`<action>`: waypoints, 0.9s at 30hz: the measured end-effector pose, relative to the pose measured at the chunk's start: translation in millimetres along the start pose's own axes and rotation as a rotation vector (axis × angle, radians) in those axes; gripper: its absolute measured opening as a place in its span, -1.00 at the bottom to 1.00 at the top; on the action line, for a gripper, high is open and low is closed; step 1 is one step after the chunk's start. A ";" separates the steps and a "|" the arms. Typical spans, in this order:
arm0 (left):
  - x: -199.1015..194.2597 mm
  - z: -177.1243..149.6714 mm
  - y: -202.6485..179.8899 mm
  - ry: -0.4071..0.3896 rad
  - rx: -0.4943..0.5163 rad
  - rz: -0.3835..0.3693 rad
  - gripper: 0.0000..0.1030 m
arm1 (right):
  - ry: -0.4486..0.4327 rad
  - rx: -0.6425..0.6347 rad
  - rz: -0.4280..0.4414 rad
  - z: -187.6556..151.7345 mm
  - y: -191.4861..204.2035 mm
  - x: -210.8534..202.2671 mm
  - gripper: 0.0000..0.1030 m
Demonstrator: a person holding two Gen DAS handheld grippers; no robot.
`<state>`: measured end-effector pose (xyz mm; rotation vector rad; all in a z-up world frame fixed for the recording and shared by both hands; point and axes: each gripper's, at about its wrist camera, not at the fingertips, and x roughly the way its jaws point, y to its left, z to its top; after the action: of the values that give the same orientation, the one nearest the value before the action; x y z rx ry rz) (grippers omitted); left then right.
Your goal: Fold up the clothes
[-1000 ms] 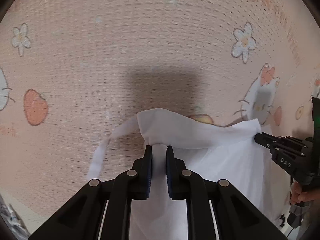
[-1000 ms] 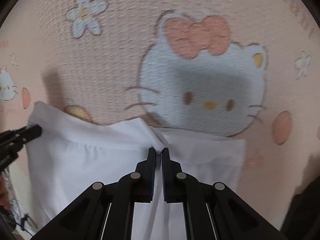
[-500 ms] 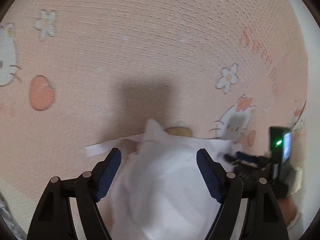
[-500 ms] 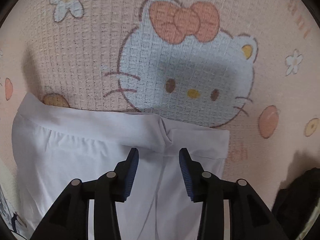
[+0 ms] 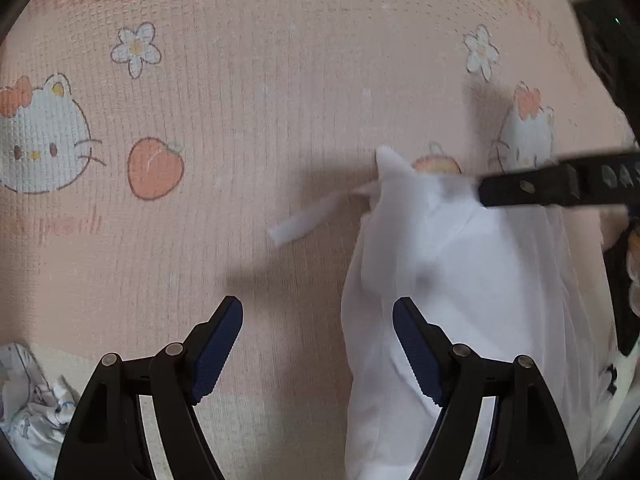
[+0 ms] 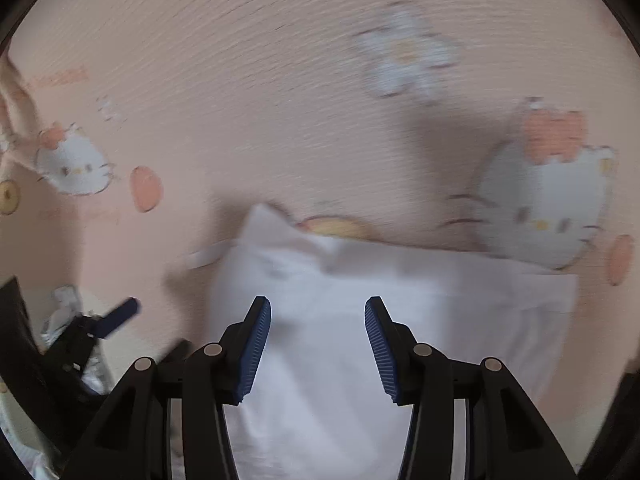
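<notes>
Plain white garment (image 5: 460,280), pink surface (image 5: 280,80) printed with white cats, orange bows, peaches and white flowers, black tools (image 5: 318,344) with blue pads (image 6: 256,344).

surface: pink cartoon-print mat (image 5: 248,128) | on it: folded white garment (image 5: 460,280) | edge: crumpled printed cloth (image 5: 28,412)

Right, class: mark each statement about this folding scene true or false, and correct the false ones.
1. The left gripper is open. True.
2. The right gripper is clamped on the white garment. False: it is open, holding nothing.
3. The garment lies on a pink cartoon-cat blanket. True.
4. A white strap sticks out from the garment. True.
5. The garment is black. False: it is white.
</notes>
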<state>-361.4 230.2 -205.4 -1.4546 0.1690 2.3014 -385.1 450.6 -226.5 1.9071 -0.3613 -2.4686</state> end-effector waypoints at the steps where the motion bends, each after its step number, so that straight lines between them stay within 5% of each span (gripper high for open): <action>1: 0.3 -5.9 2.8 0.006 0.007 0.005 0.48 | 0.005 -0.003 0.026 1.1 9.3 -0.1 -0.06; 8: 0.2 -30.2 15.7 0.030 -0.041 -0.022 0.48 | 0.047 -0.017 0.061 -12.0 49.1 12.1 -0.06; 11: 1.6 -41.4 17.0 0.042 -0.068 -0.058 -0.01 | 0.036 -0.025 0.058 -0.8 56.3 30.5 -0.07; 18: 12.4 -64.5 6.5 0.104 -0.068 -0.105 -0.06 | 0.068 0.052 0.112 9.4 67.0 72.2 -0.08; 20: 15.4 -68.9 1.8 0.116 -0.060 -0.119 -0.06 | 0.057 0.034 0.074 7.8 70.8 75.9 -0.30; 21: 17.6 -71.2 -0.6 0.130 -0.057 -0.125 -0.06 | 0.054 0.021 0.052 7.4 70.5 77.3 -0.71; 22: 18.6 -73.3 -3.2 0.135 -0.049 -0.120 -0.06 | 0.055 0.015 0.043 6.9 68.4 77.3 -0.89; 25: 16.6 -78.6 -10.4 0.121 -0.007 -0.094 -0.17 | 0.049 0.008 0.057 4.5 63.4 78.8 -0.94; 27: 15.8 -81.3 -11.8 0.121 -0.001 -0.087 -0.67 | 0.035 -0.015 0.057 3.1 60.1 76.4 -0.95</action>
<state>-294.4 219.7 -254.5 -1.5716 0.1364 2.1460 -416.5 381.9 -287.8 1.9044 -0.3905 -2.3921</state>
